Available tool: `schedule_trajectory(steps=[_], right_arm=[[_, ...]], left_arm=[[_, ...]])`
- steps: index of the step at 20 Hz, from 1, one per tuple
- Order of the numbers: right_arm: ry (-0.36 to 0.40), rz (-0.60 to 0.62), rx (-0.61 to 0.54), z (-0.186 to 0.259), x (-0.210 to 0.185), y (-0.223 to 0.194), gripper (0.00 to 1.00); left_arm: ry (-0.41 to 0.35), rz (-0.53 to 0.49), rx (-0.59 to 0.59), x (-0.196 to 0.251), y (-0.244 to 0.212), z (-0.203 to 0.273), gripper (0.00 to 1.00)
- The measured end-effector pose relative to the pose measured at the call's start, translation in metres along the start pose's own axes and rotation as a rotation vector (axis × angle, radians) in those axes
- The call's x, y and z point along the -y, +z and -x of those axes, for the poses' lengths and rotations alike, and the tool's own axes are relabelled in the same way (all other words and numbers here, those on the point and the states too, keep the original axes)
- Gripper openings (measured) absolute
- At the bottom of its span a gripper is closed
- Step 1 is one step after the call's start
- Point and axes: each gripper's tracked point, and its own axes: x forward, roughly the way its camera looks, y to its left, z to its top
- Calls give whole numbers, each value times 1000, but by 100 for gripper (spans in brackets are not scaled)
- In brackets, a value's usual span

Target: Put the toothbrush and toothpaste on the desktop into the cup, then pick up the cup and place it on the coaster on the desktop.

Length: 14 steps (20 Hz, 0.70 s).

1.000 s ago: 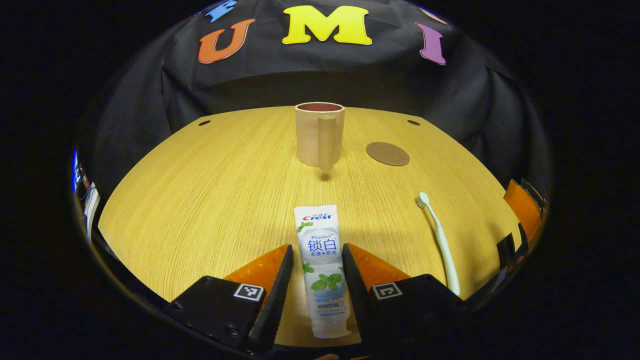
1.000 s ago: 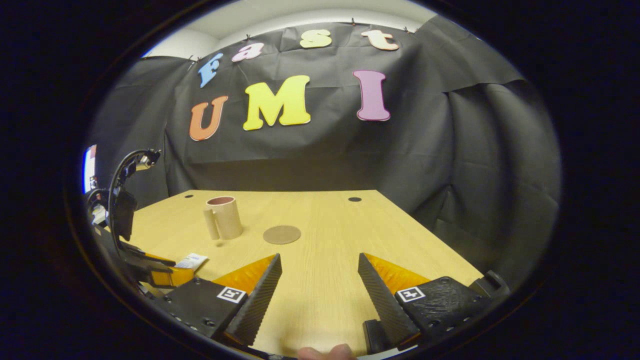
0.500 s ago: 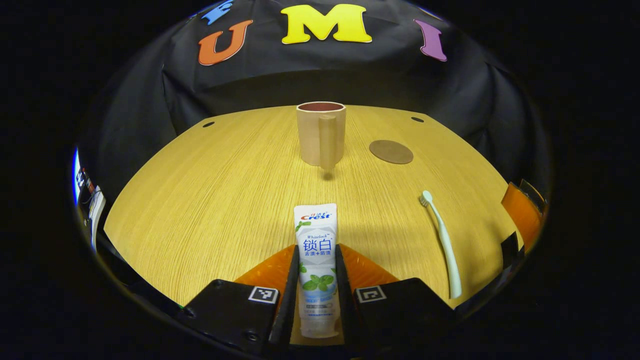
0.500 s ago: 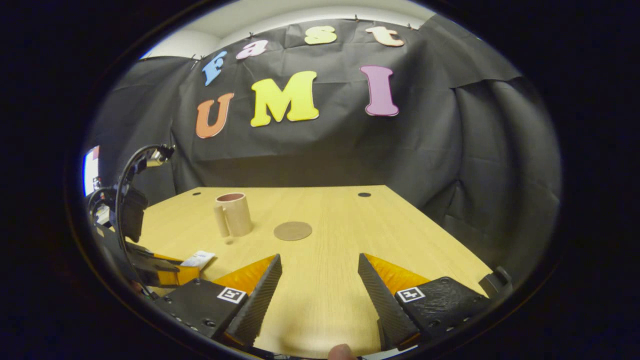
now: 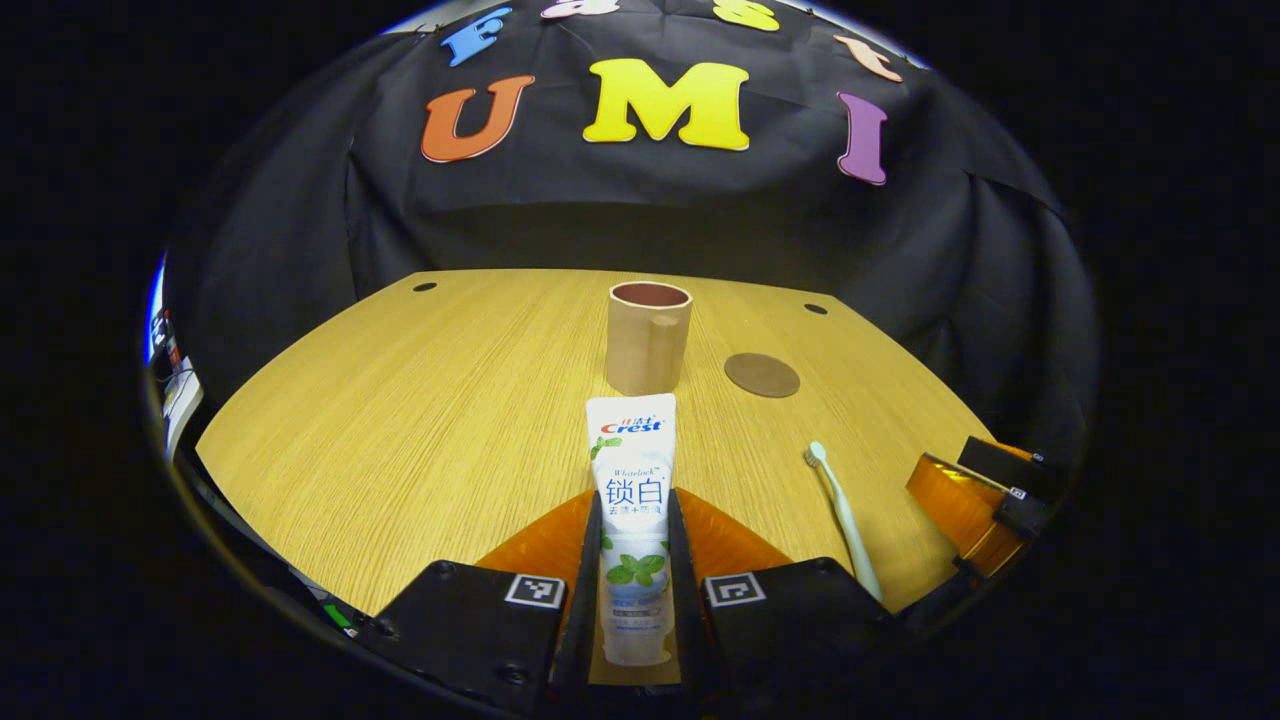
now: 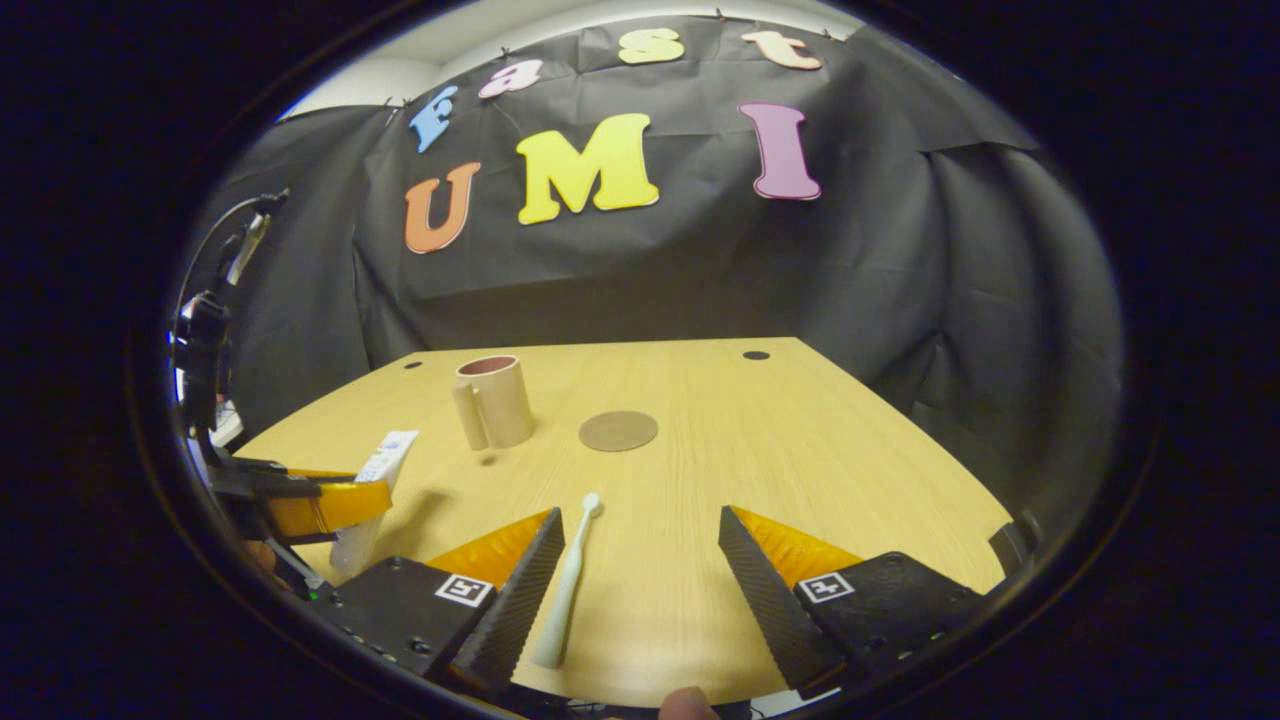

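Observation:
My left gripper (image 5: 632,497) is shut on a white toothpaste tube (image 5: 632,450), which it holds tilted above the wooden table (image 5: 400,400). In the right gripper view the same tube (image 6: 385,465) sticks up out of the left gripper (image 6: 320,505). Beyond it a tan cup (image 5: 648,340) with a handle stands upright, and a round brown coaster (image 5: 762,375) lies to its right. A pale toothbrush (image 5: 840,505) rests flat on the table. My right gripper (image 6: 640,520) is open over the toothbrush (image 6: 568,580), which lies close to its left finger, untouched. The cup (image 6: 495,402) and the coaster (image 6: 618,430) sit farther back.
Two small dark holes (image 5: 424,286) (image 5: 815,308) mark the table's far corners. The black cloth wall closes the back and right. Cables and equipment (image 6: 205,330) stand off the table's left edge. A fingertip (image 6: 685,703) shows at the bottom of the right gripper view.
My left gripper closed on the toothpaste tube and lifted it off the table. My right gripper moved left over the toothbrush, which now lies between its open fingers.

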Motion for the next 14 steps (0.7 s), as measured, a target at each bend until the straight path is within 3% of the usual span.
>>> schedule_trajectory(steps=[6,14], right_arm=[[-22,39,-63,-21,-22,-12,95],[-79,36,-175,-65,-36,-34,94]], left_arm=[[3,-50,218,-6,38,35,36],[10,-40,367,-21,73,59,36]])
